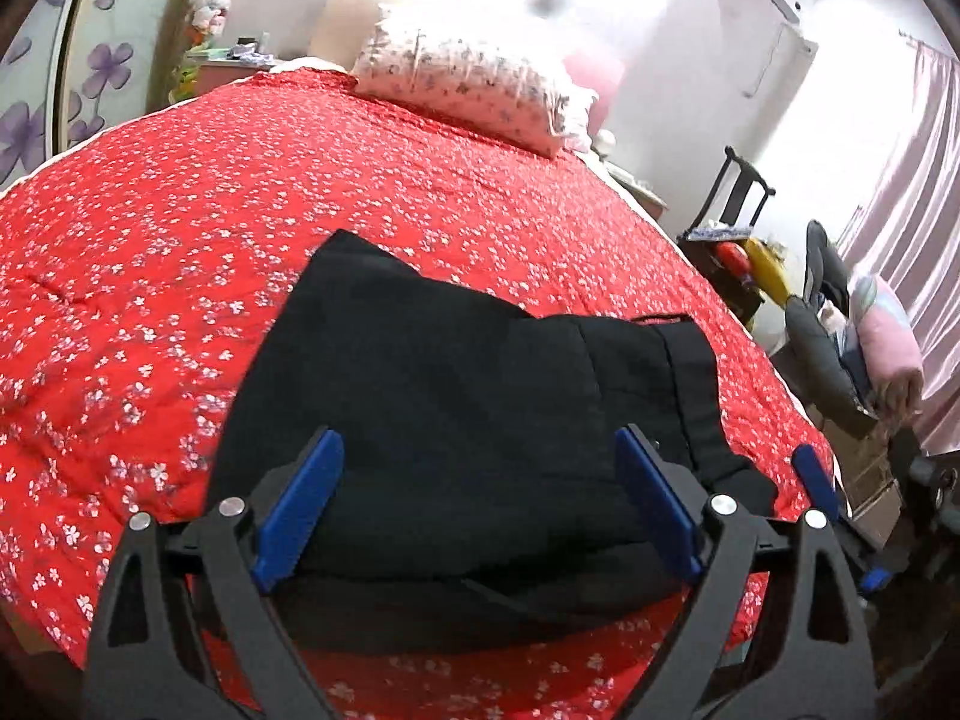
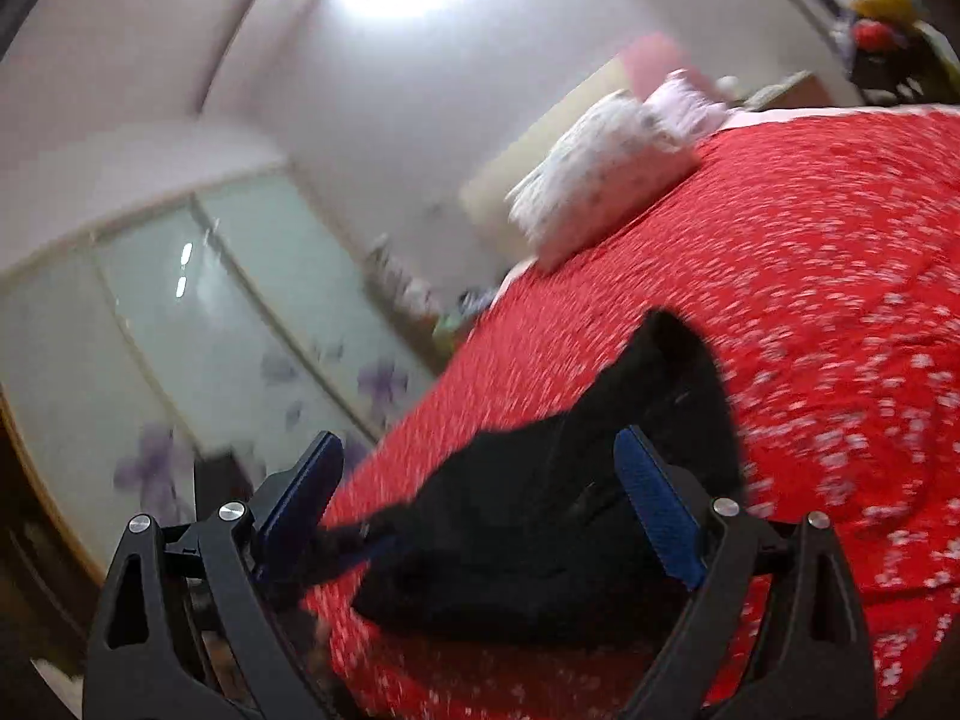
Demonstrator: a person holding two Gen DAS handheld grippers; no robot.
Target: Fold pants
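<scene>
Black pants (image 1: 456,396) lie folded in a thick pile on the red flowered bedspread (image 1: 180,228), near its front edge. My left gripper (image 1: 480,480) hovers over the near part of the pile, jaws wide open and empty. A blue pad of the other gripper (image 1: 813,474) shows at the pile's right end. In the right wrist view, which is blurred, the pants (image 2: 540,528) lie on the bedspread (image 2: 810,300) under my right gripper (image 2: 480,480), which is open and holds nothing.
A flowered white pillow (image 1: 474,90) lies at the head of the bed. A black chair with toys (image 1: 738,252) and a heap of clothes (image 1: 852,336) stand right of the bed. A glass wardrobe with purple flowers (image 2: 198,330) is on the other side.
</scene>
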